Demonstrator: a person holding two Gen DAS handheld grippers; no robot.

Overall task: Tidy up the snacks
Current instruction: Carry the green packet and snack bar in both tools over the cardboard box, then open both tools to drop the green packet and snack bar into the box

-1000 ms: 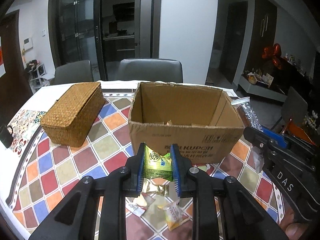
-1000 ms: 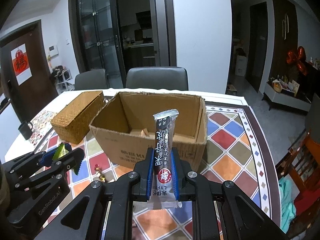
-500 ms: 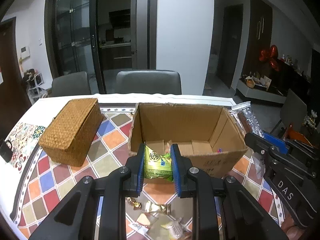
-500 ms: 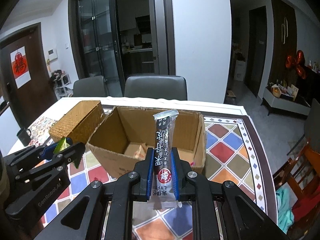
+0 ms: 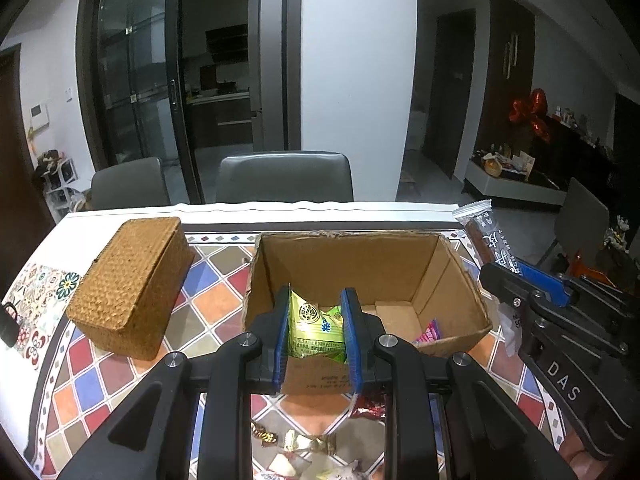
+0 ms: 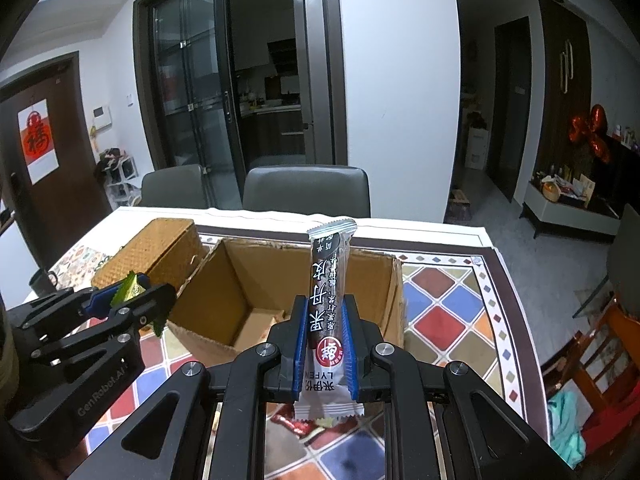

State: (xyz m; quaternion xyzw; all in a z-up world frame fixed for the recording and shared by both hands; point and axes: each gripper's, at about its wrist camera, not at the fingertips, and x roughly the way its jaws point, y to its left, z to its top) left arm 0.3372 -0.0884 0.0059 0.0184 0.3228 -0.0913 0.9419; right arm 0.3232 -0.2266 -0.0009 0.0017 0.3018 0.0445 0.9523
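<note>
Two grippers show from your left wrist. Your left gripper (image 5: 316, 332) pinches a green snack packet (image 5: 316, 330) between its blue pads, hanging over the near rim of the open cardboard box (image 5: 360, 264). A pink wrapper (image 5: 427, 332) lies on the box floor at 4 o'clock; most of the floor is bare. At 9 o'clock a wicker box (image 5: 132, 284) stands apart from the carton, a strip of tiled tablecloth (image 5: 208, 300) between them. At 3 o'clock your right gripper (image 5: 520, 276) sits just outside the box's right wall. Loose snacks (image 5: 304, 444) lie below your fingers.

From your right wrist, your right gripper (image 6: 324, 344) clamps a long dark snack bar (image 6: 329, 292) upright, above the box's near right corner (image 6: 396, 320). At 9 o'clock your left gripper (image 6: 128, 300) crowds the box's left corner. Open tablecloth (image 6: 452, 304) lies at 3 o'clock, up to the table edge.
</note>
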